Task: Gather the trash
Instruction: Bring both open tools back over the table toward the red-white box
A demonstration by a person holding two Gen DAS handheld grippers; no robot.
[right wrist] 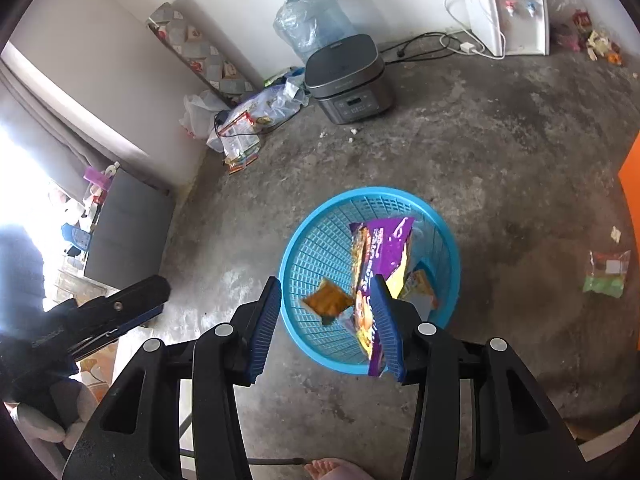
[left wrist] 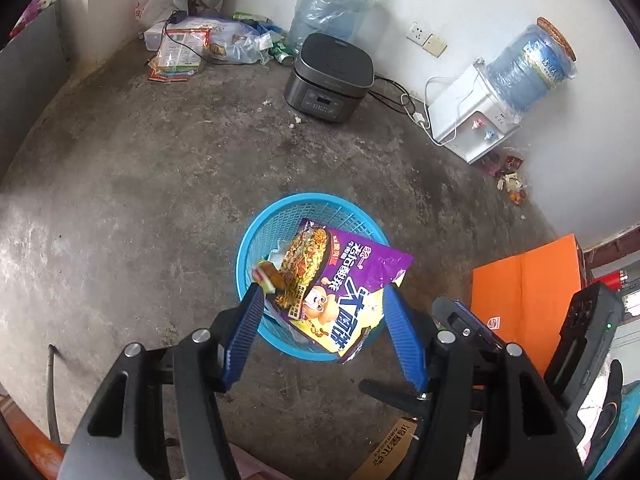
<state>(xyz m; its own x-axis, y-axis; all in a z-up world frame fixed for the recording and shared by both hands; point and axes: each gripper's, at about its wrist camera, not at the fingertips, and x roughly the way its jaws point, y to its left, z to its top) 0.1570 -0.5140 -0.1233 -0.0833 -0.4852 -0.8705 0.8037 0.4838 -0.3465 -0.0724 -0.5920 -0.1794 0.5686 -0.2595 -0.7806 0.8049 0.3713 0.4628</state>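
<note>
Noodle packet [right wrist: 384,256] upright in basket [right wrist: 320,232], long axis vertical

Stained concrete floor [left wrist: 160,160], white wall [left wrist: 460,0]

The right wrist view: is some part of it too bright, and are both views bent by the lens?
Right wrist view: its left edge is washed out to white by strong light; the blue basket is evenly lit and sharp. Left wrist view: no glare. Both views: fisheye bending curves the wall line and the floor, with dark corners.
</note>
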